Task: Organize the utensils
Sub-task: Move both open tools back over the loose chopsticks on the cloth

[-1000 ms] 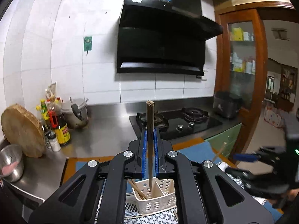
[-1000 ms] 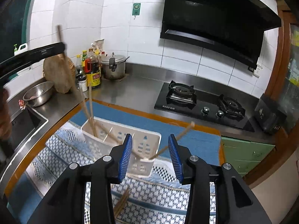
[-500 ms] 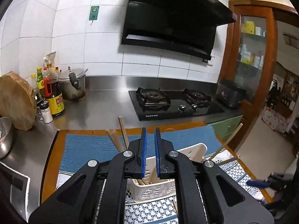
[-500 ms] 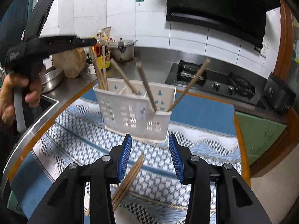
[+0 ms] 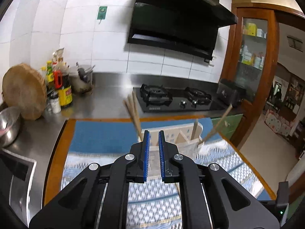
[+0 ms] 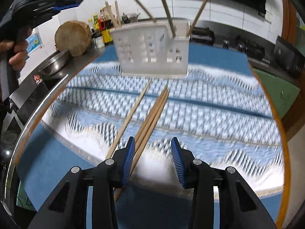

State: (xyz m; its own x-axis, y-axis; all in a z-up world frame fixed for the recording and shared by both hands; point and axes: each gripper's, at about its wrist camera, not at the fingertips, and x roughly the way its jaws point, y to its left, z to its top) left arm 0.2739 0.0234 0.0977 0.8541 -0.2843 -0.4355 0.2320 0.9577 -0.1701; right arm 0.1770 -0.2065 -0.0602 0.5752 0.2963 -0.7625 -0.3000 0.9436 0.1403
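A white perforated utensil holder (image 6: pixel 152 49) stands on the patterned blue-white cloth (image 6: pixel 209 103) with several wooden chopsticks upright in it. It also shows in the left wrist view (image 5: pixel 183 135) behind the fingers. Loose chopsticks (image 6: pixel 150 114) lie on the cloth in front of the holder. My right gripper (image 6: pixel 152 145) is open and low over their near ends, one stick passing beside the left finger. My left gripper (image 5: pixel 153 135) is empty, its jaws a narrow gap apart, above and behind the holder; it shows at the upper left of the right wrist view (image 6: pixel 63 3).
A gas stove (image 5: pixel 175 99) sits behind the mat under a black hood. Sauce bottles (image 5: pixel 61 89), a pot, a round wooden board (image 5: pixel 24 93) and a steel bowl (image 5: pixel 7 126) stand at the left by the sink. The counter edge is at the right.
My left gripper released a chopstick into the holder, then drew back and opened slightly. My right gripper descended toward the loose chopsticks on the cloth.
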